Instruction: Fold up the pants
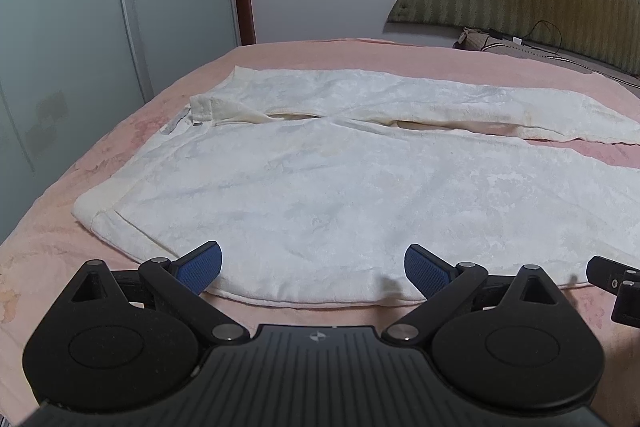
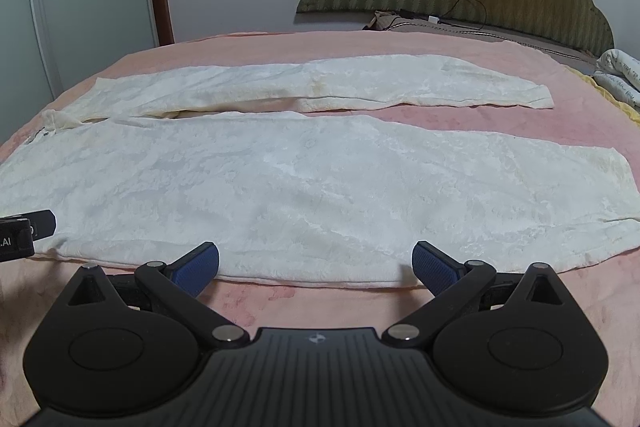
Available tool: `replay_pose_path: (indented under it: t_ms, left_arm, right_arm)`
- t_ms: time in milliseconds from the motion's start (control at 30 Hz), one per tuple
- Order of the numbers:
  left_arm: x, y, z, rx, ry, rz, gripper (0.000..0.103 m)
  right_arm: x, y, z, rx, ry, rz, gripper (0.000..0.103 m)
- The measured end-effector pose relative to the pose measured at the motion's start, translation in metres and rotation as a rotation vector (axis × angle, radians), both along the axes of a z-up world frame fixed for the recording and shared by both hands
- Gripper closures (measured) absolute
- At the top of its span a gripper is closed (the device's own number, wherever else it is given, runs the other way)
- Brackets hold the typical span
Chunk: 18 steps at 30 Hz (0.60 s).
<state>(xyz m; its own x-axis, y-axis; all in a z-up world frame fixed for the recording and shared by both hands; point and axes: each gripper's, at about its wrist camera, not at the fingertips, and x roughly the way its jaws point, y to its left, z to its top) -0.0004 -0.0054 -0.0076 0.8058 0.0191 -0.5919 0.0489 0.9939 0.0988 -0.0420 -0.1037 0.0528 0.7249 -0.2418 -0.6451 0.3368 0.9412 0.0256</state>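
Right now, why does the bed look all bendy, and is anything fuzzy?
Left wrist view: the fisheye lens bows the bed edge and the closet door; dim, soft light, pants sharp. Right wrist view: same curving, dark rounded corners, faint shadows under the open right gripper.

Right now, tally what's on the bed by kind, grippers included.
Pants: 1, white, spread flat on the pink bed
Grippers: 2, left gripper and right gripper, both open
Cable: 1, black, by the headboard
Folded cloth: 1, at the right edge
Total: 5
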Motion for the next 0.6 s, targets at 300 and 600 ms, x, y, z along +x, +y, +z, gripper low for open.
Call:
replay_pose_path:
  t_ms: [300,600]
  left_arm:
    - [0.001,0.001,0.002,0.01,-0.013,0.007,0.003]
    - [0.011,0.001,-0.004,0.025,0.011,-0.001,0.003]
  right_arm:
    - [-0.002,0.006,0.006,-0.013,-0.046,0.053,0.0]
    - [0.01,0.009,0.006,-0.035,-0.033,0.1,0.0]
